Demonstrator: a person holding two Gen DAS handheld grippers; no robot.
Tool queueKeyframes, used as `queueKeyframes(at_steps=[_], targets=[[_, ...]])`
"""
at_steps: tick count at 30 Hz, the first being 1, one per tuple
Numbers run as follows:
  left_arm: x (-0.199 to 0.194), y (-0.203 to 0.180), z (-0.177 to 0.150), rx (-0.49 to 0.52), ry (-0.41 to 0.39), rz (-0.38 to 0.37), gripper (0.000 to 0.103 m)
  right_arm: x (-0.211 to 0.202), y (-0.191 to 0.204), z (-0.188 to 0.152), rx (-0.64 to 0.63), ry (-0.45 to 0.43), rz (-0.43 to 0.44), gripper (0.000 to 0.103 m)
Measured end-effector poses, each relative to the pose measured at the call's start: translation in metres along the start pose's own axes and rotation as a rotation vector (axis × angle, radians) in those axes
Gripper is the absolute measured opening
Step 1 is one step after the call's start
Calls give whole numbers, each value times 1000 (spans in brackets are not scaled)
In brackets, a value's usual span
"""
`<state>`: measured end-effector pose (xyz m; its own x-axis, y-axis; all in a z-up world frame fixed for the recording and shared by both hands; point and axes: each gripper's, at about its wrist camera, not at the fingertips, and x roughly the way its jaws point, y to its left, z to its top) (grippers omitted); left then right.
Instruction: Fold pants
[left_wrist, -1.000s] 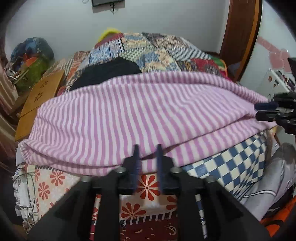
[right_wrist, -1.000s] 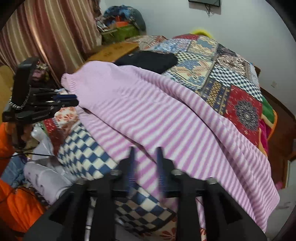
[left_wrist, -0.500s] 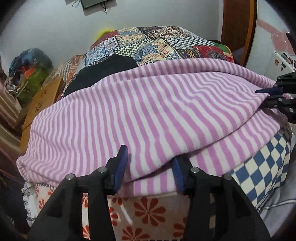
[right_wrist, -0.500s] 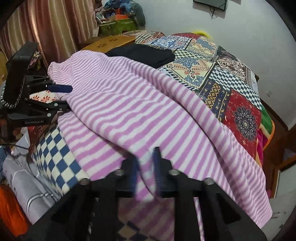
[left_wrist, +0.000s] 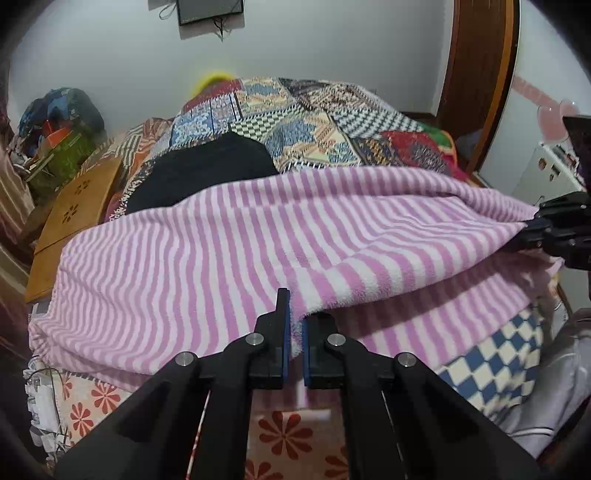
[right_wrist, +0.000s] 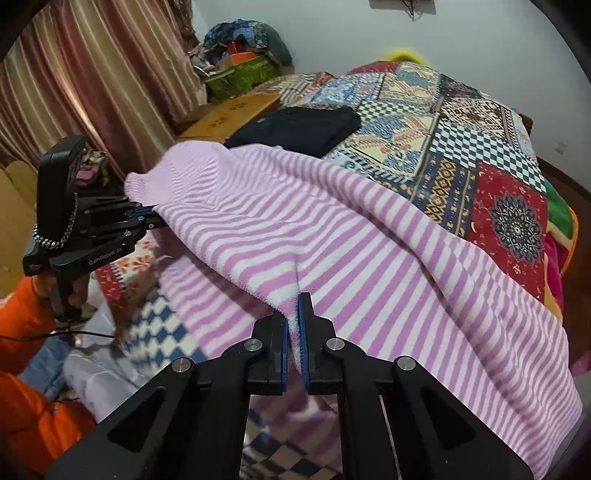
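Two grippers, left gripper (left_wrist: 293, 325) and right gripper (right_wrist: 293, 325), pinch one striped pants (left_wrist: 221, 251).

Folded black garment (left_wrist: 199, 173) blocks the quilt (left_wrist: 314, 122) beyond.

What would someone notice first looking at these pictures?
The pink-and-white striped pants dominate, spread across the near end of the bed, with their near edge lifted and pinched by the left gripper and the right gripper. Behind lie a bright patchwork quilt and a folded black garment.
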<state>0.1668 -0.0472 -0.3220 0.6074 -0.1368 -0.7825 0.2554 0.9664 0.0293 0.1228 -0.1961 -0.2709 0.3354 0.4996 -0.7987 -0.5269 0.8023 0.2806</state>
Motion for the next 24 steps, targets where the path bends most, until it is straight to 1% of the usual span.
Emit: queueKeyframes(at_steps=[4, 10, 15, 20, 21, 23, 24], targets=[[-19, 5, -7, -5, -2, -9, 4, -9, 16, 0, -51, 3, 15, 5], [-27, 3, -26, 0, 23, -16, 4, -5, 26, -13, -88, 48, 6, 5], [-17, 0, -40, -5, 65, -25, 4, 7, 25, -23, -71, 85, -12, 6], [-1, -1, -50, -38, 123, -40, 5, 7, 24, -25, -54, 92, -16, 8], [-2, -2, -52, -41, 123, -39, 6, 6, 24, -26, -52, 94, -18, 9], [-5, -2, -53, -43, 125, -44, 10, 3, 23, -27, -48, 98, -27, 14], [-8, -2, -54, -46, 126, -48, 12, 1, 22, -28, -46, 98, -34, 18]])
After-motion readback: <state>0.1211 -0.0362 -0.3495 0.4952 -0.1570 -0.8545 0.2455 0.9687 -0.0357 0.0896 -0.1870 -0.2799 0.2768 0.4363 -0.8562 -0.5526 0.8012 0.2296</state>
